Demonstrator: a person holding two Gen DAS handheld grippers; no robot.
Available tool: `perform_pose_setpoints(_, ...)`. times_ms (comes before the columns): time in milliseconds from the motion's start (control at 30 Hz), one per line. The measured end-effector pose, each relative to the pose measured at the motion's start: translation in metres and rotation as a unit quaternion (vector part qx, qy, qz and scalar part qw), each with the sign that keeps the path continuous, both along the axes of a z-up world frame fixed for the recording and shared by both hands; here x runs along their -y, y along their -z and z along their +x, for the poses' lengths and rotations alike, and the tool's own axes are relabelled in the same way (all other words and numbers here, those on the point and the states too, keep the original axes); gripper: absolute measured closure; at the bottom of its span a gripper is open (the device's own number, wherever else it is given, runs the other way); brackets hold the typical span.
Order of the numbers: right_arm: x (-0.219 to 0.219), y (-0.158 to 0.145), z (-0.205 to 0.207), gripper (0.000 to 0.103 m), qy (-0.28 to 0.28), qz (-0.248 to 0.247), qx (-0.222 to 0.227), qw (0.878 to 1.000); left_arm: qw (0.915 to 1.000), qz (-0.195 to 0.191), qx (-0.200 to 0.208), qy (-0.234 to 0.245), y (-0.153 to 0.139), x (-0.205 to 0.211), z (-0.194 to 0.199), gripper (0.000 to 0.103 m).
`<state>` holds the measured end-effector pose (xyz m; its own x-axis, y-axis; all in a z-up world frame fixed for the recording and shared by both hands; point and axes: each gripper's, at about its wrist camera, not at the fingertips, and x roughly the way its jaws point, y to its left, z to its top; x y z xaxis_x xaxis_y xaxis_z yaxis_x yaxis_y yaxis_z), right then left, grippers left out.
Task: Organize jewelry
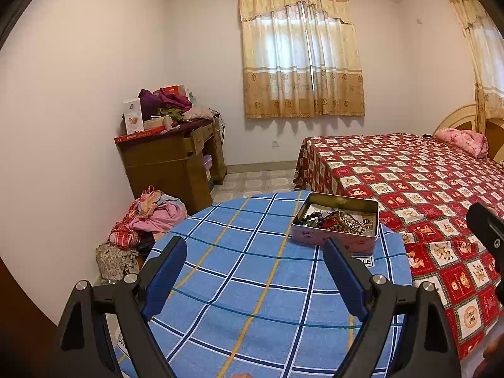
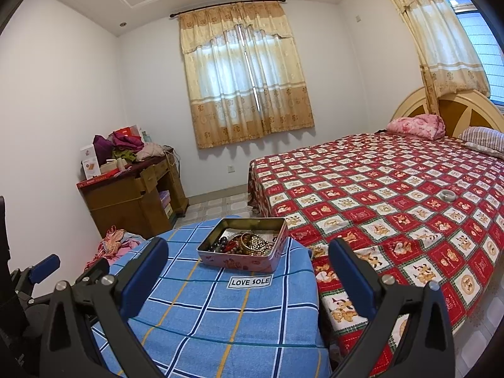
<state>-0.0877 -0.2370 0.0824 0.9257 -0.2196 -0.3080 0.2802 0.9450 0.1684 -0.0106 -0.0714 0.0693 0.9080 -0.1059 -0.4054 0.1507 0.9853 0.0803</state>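
A pink tin box [image 1: 304, 234] stands without a lid on a round table under a blue checked towel [image 1: 252, 289]. It holds a tangle of bead bracelets and bangles [image 1: 335, 220]. My left gripper [image 1: 254, 243] hovers open over the towel, short of the tin, with nothing between its blue pads. In the right wrist view the same tin [image 2: 239, 263] with its jewelry [image 2: 250, 242] lies just beyond my right gripper [image 2: 248, 245], also open and empty. A pale bangle [image 2: 448, 194] rests alone on the bed.
A bed with a red checked cover [image 2: 393, 204] runs along the table's right side. A wooden desk [image 1: 170, 160] heaped with clothes and boxes stands against the left wall. A pile of clothes [image 1: 151, 217] lies on the floor by the table. Curtained window [image 1: 302, 53] behind.
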Motion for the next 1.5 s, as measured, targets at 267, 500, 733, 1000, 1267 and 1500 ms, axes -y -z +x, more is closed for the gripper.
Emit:
perform_pose_setpoints(267, 0.003, 0.003, -0.002, 0.0, 0.001, 0.006, -0.002, 1.0, 1.0, 0.004, -0.001, -0.004, 0.002, 0.001, 0.002, 0.015)
perform_pose_setpoints(500, 0.002, 0.004, 0.001, 0.0, -0.002, 0.005, -0.004, 1.0, 1.0, 0.001, -0.004, -0.006, 0.004, 0.001, 0.003, 0.015)
perform_pose_setpoints(733, 0.001, 0.005, 0.002, 0.0, -0.002, 0.006, -0.005, 1.0, 1.0, -0.001, -0.001, -0.004, 0.003, -0.001, 0.002, 0.015)
perform_pose_setpoints(1000, -0.001, 0.008, 0.004, 0.0, -0.002, 0.004, -0.005, 1.0, 1.0, -0.001, -0.003, -0.009, 0.004, -0.002, 0.004, 0.015)
perform_pose_setpoints(1267, -0.002, 0.011, 0.008, 0.0, -0.004, 0.006, -0.014, 1.0, 0.9999, -0.006, -0.01, -0.011, 0.008, -0.007, 0.01, 0.015)
perform_pose_setpoints(1500, -0.003, 0.016, 0.018, 0.0, -0.003, 0.007, -0.025, 1.0, 0.9996, -0.005, -0.012, -0.024, 0.012, -0.012, 0.022, 0.015)
